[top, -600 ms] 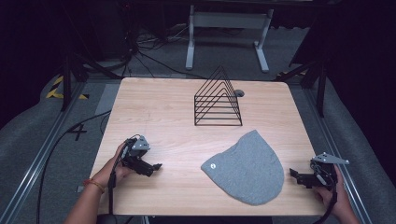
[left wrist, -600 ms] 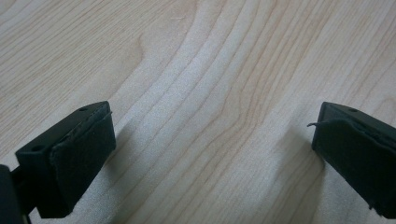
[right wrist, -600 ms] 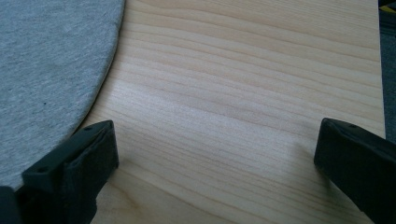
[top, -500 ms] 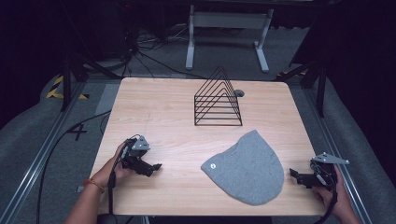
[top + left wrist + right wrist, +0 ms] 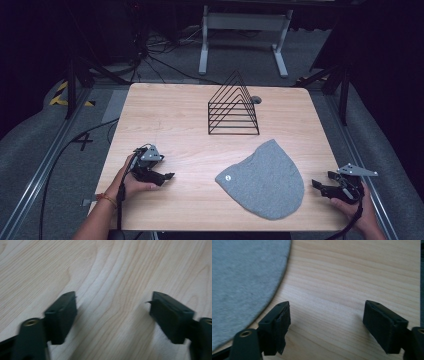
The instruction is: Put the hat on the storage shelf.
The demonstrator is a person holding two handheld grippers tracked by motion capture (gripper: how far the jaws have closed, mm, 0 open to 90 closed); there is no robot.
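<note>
Now | grey knit beanie [image 5: 265, 185], rounded | left gripper [image 5: 169, 176], right gripper [image 5: 316, 183] agape

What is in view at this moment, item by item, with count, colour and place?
Grey knitted beanie: one, grey with a small round badge, flat on the near right of the table.
Black wire file rack: one, black, far centre of the table.
Light wooden table: one, pale wood.
White metal stand: one, white, on the floor behind the table.
Left gripper: one, black, near left, jaws open.
Right gripper: one, black, near right edge, jaws open beside the beanie.
</note>
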